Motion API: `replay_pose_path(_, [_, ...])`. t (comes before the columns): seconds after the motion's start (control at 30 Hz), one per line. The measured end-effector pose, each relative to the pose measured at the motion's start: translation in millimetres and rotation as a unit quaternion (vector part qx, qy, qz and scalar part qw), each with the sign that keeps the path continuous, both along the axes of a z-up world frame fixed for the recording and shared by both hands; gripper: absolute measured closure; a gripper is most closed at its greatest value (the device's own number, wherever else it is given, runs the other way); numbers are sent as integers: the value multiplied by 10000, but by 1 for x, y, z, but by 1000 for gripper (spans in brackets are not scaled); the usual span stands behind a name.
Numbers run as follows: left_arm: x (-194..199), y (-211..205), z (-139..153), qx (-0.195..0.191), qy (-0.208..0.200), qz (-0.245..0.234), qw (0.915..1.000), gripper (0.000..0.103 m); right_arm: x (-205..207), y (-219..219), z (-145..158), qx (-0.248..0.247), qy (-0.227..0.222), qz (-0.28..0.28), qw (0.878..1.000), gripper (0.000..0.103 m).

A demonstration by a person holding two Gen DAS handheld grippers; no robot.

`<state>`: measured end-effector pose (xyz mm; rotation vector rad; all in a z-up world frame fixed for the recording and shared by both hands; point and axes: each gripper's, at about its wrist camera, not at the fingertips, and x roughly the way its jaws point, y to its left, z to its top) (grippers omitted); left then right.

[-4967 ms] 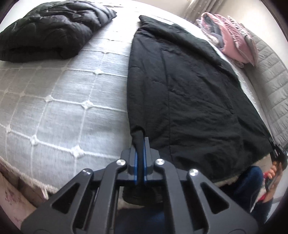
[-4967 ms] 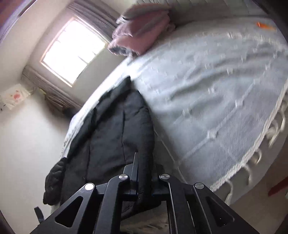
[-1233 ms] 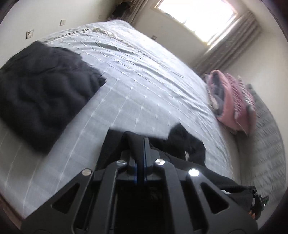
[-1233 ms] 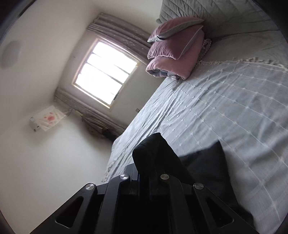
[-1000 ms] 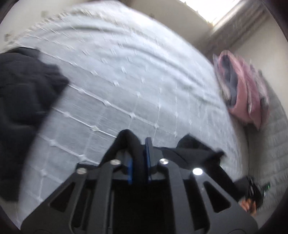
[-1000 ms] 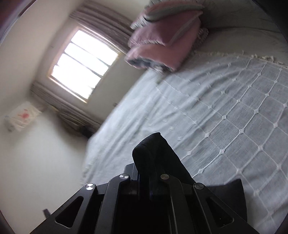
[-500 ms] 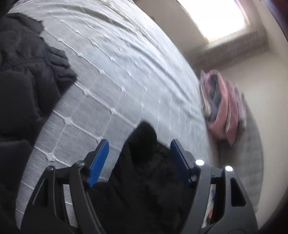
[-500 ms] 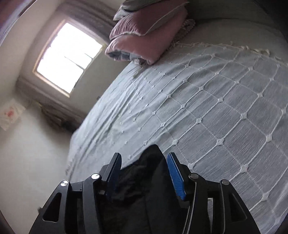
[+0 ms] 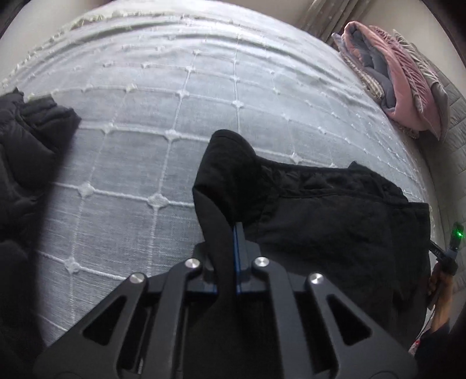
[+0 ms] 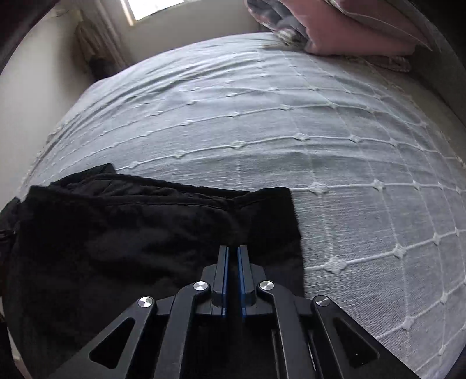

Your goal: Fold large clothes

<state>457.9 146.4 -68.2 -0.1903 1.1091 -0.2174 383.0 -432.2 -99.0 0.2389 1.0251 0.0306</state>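
**Black coat doubled over near the bed's edge, left gripper pinching a bunched fold**

My left gripper is clamped on a raised fold of the large black fabric coat; the cloth humps up in a rounded peak just beyond the blue-lined fingers and runs down between them. My right gripper has its fingers drawn almost together, with only a thin slit left, and I see no cloth caught in that slit; it sits over the coat's right-hand part.

The coat lies on the pale grey bedspread with a white tufted grid, at the near side of the bed. It is folded into a wide, low rectangle, matte and dark, with a rumpled quilted layer showing along its far edge and a fairly straight side edge on the right.

A second dark puffy quilted garment rests well apart at the left. A stack of pink and grey folded bedding lies at the bed's far right corner. From the right wrist view, a bright window shows at the top.
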Motion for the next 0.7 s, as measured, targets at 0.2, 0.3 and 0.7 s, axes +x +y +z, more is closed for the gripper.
replay_pose_path(0.2, [-6,4,13,14,-367,-25,9993,95,-16,-19,16,-110,-340,-189,9992,92])
replay_pose_path(0.3, [0,-4,5,214,-283,-18,9994,96,-13,-25,11,-106,-187,-269,9994,67])
replay_pose_path(0.7, [-27,8,60,-279,-1063,610,9921,97,-39,-16,45,-452,-1173,-571,9904,99])
